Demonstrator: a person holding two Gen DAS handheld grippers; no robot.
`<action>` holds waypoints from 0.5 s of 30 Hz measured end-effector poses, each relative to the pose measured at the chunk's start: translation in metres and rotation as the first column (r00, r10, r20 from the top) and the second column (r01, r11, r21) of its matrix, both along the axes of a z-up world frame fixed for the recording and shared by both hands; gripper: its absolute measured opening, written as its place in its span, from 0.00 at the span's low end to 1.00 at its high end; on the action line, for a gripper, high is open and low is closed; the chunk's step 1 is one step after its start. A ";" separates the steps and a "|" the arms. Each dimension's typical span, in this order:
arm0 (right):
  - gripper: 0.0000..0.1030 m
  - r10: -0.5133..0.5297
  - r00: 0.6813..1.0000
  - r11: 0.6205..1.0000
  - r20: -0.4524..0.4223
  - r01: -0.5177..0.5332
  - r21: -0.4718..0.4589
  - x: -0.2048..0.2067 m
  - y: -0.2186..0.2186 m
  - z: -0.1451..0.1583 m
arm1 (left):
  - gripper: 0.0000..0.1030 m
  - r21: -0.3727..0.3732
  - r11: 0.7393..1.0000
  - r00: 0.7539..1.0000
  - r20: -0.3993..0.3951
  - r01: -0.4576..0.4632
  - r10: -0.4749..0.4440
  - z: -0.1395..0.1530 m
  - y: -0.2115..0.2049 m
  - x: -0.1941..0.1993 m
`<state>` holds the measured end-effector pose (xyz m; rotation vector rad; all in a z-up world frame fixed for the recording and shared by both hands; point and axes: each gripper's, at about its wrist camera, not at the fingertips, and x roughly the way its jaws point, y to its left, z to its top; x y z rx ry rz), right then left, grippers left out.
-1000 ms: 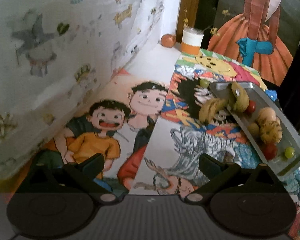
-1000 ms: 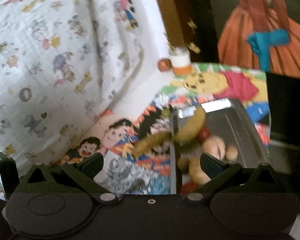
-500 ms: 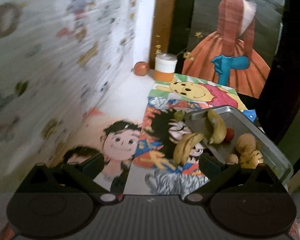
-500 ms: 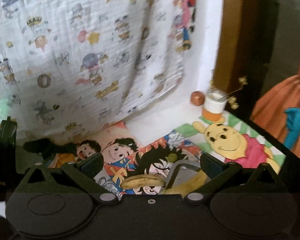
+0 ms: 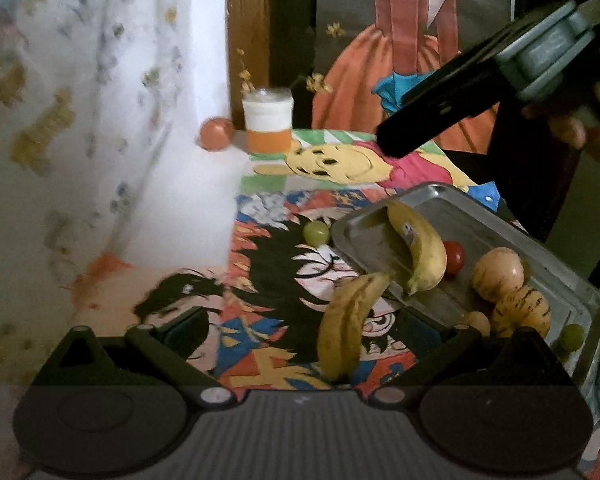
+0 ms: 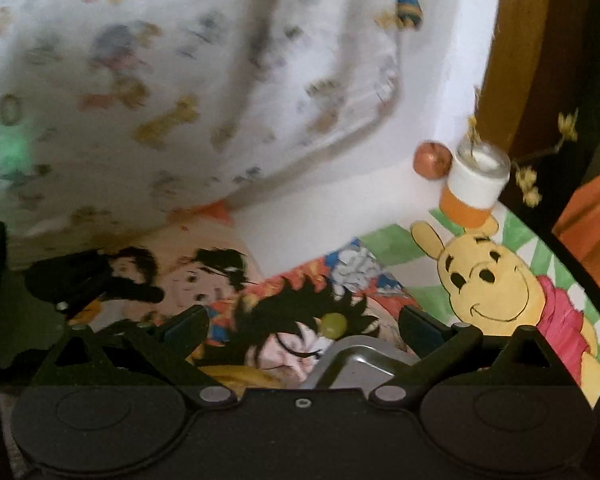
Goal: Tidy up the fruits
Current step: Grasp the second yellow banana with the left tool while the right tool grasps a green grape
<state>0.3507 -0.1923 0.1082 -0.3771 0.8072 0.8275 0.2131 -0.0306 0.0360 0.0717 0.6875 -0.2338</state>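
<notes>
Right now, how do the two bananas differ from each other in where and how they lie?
The banana on the tray lies inside the metal tray, beside a small red fruit; the banana on the cloth lies outside it, on the printed cloth, with only its tip at the tray's edge. The tray banana carries a small sticker; the cloth banana shows none and looks more dark-streaked. Both are yellow, curved and unpeeled.

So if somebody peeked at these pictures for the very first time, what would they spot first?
Probably the metal tray on the right of the cartoon-covered table, holding a banana, a red tomato and striped yellow fruits. Another banana leans on the tray's near edge, and a green grape sits loose on the drawings just beyond the tray. At the back stands a white and orange cup beside a big Winnie the Pooh drawing.
</notes>
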 end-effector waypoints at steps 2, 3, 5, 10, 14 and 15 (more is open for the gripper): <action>0.93 -0.009 1.000 1.000 -0.029 0.009 -0.005 0.014 0.000 -0.017 | 1.00 -0.028 1.000 1.000 -0.022 0.011 -0.012 -0.006 0.000 0.010; 0.91 -0.009 0.999 1.000 -0.042 0.009 -0.008 0.020 0.001 -0.024 | 1.00 -0.037 0.999 0.999 -0.029 0.016 -0.017 -0.008 -0.001 0.013; 0.86 -0.007 0.998 1.000 -0.061 0.005 -0.024 0.029 0.004 -0.038 | 1.00 -0.047 0.998 0.999 -0.034 0.030 -0.031 -0.011 -0.003 0.020; 0.72 0.010 0.996 0.996 -0.088 -0.018 -0.093 0.043 0.015 -0.068 | 0.95 -0.065 0.995 0.994 -0.076 0.072 -0.077 -0.019 -0.006 0.039; 0.60 0.022 0.995 0.993 -0.098 -0.032 -0.110 0.049 0.021 -0.082 | 0.85 -0.077 0.992 0.987 -0.116 0.101 -0.109 -0.026 -0.005 0.051; 0.59 0.023 0.995 0.993 -0.099 -0.035 -0.113 0.051 0.022 -0.084 | 0.81 -0.076 0.991 0.986 -0.122 0.108 -0.116 -0.027 -0.005 0.052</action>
